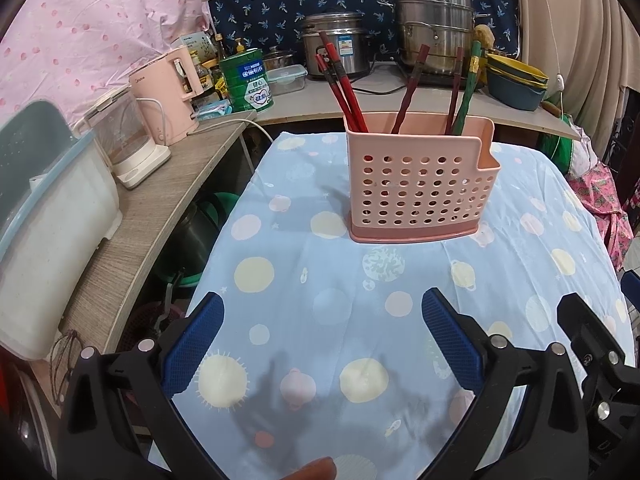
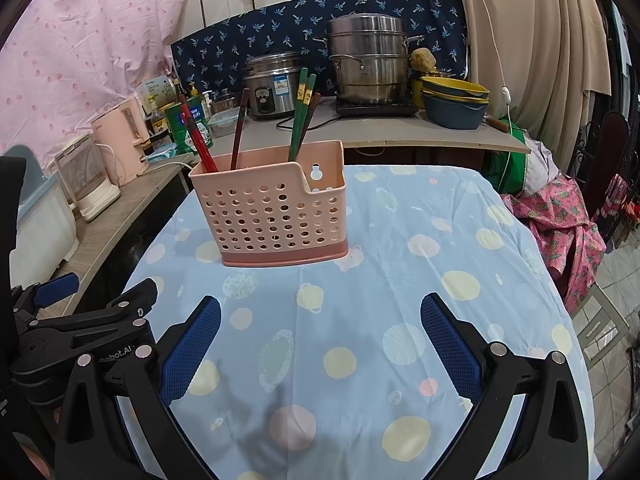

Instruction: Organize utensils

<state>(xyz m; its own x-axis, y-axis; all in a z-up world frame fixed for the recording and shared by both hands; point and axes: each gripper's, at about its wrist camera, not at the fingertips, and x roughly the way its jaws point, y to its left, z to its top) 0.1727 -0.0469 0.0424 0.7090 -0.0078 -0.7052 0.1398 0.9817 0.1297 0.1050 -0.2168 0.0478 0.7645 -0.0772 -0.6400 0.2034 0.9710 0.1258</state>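
Left wrist | left gripper (image 1: pixel 322 312) spread wide, empty | right gripper (image 2: pixel 320 312) likewise | chopsticks (image 1: pixel 344 88) upright in pink holder (image 1: pixel 416 184)

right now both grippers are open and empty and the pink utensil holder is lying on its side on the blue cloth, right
Not quite. The pink utensil holder stands upright on the blue cloth, with chopsticks sticking up out of it, as the right wrist view shows. The left gripper and right gripper are indeed open and empty.

"NESTLE" on green tin (image 1: pixel 249 81); "obot.AI" on left tool (image 2: pixel 116 350)
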